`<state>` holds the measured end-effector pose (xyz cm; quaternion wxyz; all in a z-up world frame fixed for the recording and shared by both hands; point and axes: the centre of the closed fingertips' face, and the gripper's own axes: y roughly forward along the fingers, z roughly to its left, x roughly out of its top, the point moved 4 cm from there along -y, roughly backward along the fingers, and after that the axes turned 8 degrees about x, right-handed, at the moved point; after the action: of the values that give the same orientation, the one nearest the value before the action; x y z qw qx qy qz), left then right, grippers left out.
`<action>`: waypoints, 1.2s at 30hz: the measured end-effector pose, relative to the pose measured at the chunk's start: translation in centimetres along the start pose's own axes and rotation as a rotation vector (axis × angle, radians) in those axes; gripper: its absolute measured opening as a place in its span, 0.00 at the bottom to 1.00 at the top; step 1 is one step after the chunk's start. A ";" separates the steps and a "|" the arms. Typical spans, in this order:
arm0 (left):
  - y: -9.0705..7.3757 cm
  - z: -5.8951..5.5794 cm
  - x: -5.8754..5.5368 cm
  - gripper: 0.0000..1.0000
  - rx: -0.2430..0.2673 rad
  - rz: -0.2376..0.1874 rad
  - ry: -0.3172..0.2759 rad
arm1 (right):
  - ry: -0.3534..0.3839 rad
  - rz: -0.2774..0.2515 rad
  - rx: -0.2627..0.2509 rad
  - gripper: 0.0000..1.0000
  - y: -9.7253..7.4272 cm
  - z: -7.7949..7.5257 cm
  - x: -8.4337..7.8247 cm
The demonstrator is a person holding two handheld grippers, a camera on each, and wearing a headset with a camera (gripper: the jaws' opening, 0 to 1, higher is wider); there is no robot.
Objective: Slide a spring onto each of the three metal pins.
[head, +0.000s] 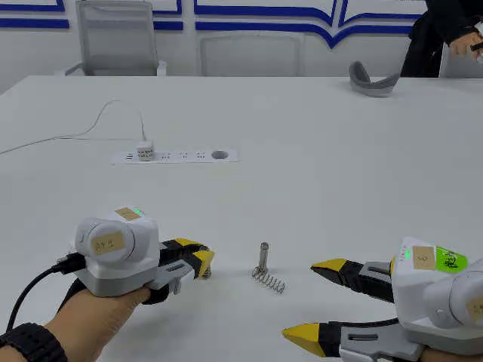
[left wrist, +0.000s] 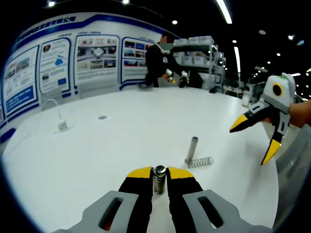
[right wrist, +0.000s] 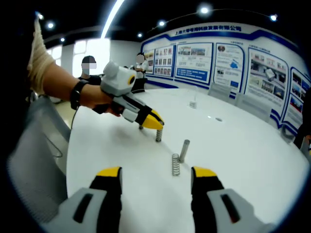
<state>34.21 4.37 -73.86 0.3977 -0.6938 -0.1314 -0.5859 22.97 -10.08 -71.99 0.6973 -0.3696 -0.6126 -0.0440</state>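
Note:
My left gripper [head: 202,262] [left wrist: 159,174] is shut on an upright pin with a spring coiled around it [left wrist: 159,180] [right wrist: 158,135], which stands on the white table [head: 302,151]. To its right a bare metal pin [head: 263,255] [left wrist: 193,148] [right wrist: 184,150] stands upright. A loose spring [head: 270,280] [left wrist: 200,161] [right wrist: 175,164] lies flat at that pin's foot. My right gripper [head: 314,302] [right wrist: 156,173] is open with nothing between its fingers. It hovers to the right of the bare pin and points at it.
A white power strip [head: 175,156] with a plugged-in charger [head: 144,150] and its cable lies at the table's middle left. A grey curved object [head: 373,79] rests at the far right. Chairs [head: 117,36] stand behind the table, and a person [head: 445,30] is at the far right corner.

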 end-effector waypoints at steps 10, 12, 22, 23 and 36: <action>-0.2 0.1 0.0 0.15 -0.002 0.001 -0.004 | -0.002 0.003 0.004 0.58 0.1 0.1 0.1; -0.2 0.1 0.0 0.16 0.000 0.000 -0.005 | -0.004 0.002 0.005 0.58 0.2 0.1 0.2; -1.0 0.0 0.7 0.19 -0.002 -0.019 -0.018 | -0.010 0.003 0.012 0.58 0.4 0.1 0.3; -1.0 0.0 0.8 0.20 -0.002 -0.021 -0.018 | -0.011 0.003 0.013 0.58 0.4 0.1 0.3; -2.7 -0.4 1.9 0.27 -0.012 -0.058 0.003 | -0.012 0.006 0.022 0.58 0.7 0.2 0.2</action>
<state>32.65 5.31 -71.06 0.3767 -0.6910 -0.1472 -0.5991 23.21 -9.40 -72.10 0.6977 -0.3642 -0.6161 -0.0330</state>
